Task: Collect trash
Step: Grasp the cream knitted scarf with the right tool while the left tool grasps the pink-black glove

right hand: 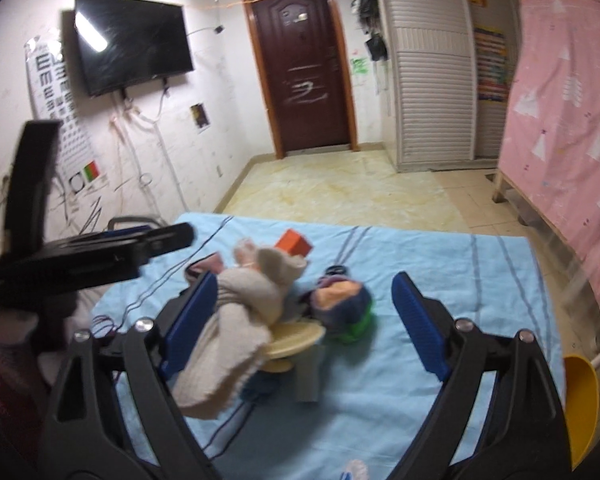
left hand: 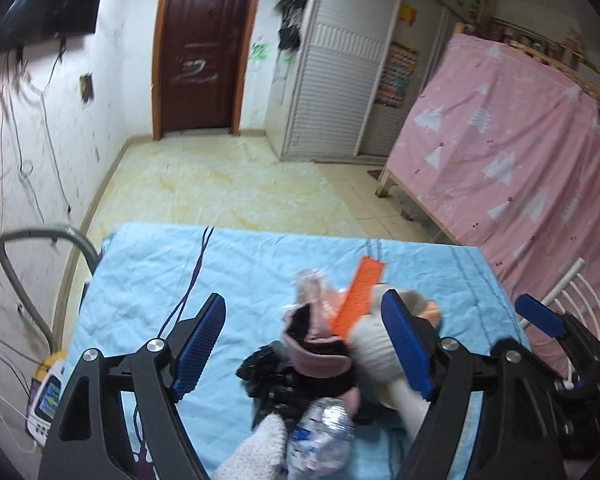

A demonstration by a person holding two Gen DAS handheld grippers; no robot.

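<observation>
A pile lies on the light-blue sheet (left hand: 148, 280): a crushed clear plastic bottle (left hand: 322, 436), a crumpled black plastic bag (left hand: 268, 380), a clear wrapper (left hand: 308, 280), an orange box (left hand: 360, 296), and pink-black and cream socks. My left gripper (left hand: 304, 344) hovers over this pile, open, its pads pressing nothing. In the right wrist view the cream sock (right hand: 240, 320), orange box (right hand: 294, 244), a multicoloured sock ball (right hand: 340, 304) and a cream disc (right hand: 296, 340) lie below my right gripper (right hand: 304, 320), which is open and holds nothing.
A pink patterned cloth (left hand: 520, 140) hangs over a wooden frame on the right. The wall on the left carries a TV (right hand: 132, 44) and loose cables. A yellow scoop (right hand: 580, 400) and white rails stand at the sheet's right edge. Tiled floor (left hand: 228, 176) runs to a brown door.
</observation>
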